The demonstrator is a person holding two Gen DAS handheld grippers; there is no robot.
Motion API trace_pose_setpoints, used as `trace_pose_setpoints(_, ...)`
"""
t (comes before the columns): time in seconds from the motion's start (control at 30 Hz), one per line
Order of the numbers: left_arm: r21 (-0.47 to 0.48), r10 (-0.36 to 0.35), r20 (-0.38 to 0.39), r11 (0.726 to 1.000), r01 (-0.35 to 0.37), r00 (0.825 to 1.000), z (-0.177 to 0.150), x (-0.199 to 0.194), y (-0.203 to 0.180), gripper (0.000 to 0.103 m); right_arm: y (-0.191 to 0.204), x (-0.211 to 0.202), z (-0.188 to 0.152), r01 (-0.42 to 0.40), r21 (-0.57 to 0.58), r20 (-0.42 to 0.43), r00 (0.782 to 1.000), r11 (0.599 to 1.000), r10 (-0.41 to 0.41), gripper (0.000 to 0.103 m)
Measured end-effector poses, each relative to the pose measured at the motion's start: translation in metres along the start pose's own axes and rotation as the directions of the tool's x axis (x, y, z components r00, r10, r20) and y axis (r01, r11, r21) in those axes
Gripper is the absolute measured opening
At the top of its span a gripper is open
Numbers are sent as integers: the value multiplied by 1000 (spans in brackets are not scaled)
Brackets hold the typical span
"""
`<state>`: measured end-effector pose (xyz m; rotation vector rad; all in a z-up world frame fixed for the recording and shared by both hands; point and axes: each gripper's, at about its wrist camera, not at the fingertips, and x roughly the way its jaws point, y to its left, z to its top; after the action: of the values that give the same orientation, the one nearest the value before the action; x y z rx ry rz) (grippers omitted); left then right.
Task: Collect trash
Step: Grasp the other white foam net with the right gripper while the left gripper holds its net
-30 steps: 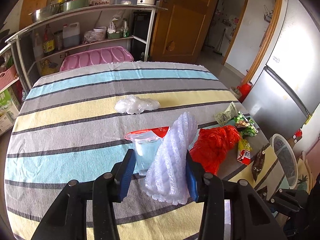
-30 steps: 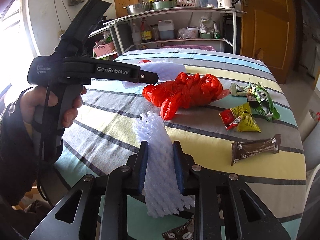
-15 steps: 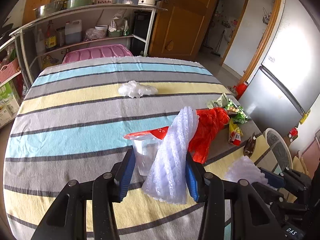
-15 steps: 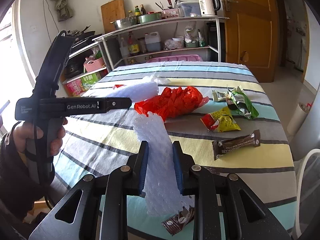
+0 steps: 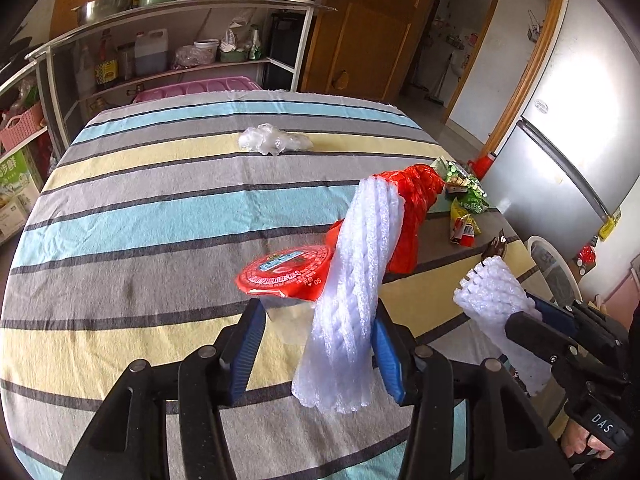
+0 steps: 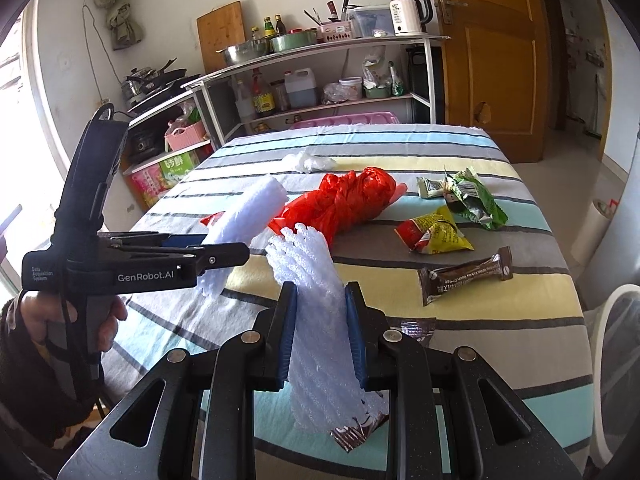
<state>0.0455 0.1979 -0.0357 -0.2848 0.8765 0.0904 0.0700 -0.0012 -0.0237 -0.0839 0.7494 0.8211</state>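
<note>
My left gripper holds a white foam net and a clear cup with a red lid above the striped table. Its jaws are opening, and both things still fill the gap between the blue pads. In the right wrist view the left gripper sits left of centre with its foam net. My right gripper is shut on a second white foam net. On the cloth lie a red plastic bag, crumpled clear plastic, green wrappers, a yellow-red packet and a brown bar wrapper.
A metal shelf rack with bottles, pots and a kettle stands beyond the table's far edge, next to a wooden door. A grey fridge and a white round-rimmed object stand at the right. A hand grips the left handle.
The left gripper has drawn back toward the table's near edge with its load, and the cup has tipped so its lid faces the camera. The right gripper and its foam net now show in the left view.
</note>
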Motion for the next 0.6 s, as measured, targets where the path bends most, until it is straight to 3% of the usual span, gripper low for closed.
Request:
trace_pose_setpoints(0.1, -10, 64, 8, 998, -64, 998, -5, -6, 1, 56, 0, -1, -1, -1, 0, 3, 1000, 1000, 1, 25)
trace_pose_setpoints(0.33, 40, 102, 83, 994, -105, 991, -13, -28, -9, 55, -1, -2, -4, -8, 8, 5, 1000, 1000, 8, 25)
trace_pose_setpoints(0.47, 101, 86, 81, 990, -94, 993, -13, -25, -21, 55, -3, -3, -6, -11, 15, 7, 1000, 1000, 11, 25)
trace_pose_setpoints(0.6, 146, 119, 52, 981, -125, 992, -8, -7, -25, 55, -5, -4, -7, -11, 26, 7, 1000, 1000, 10, 25)
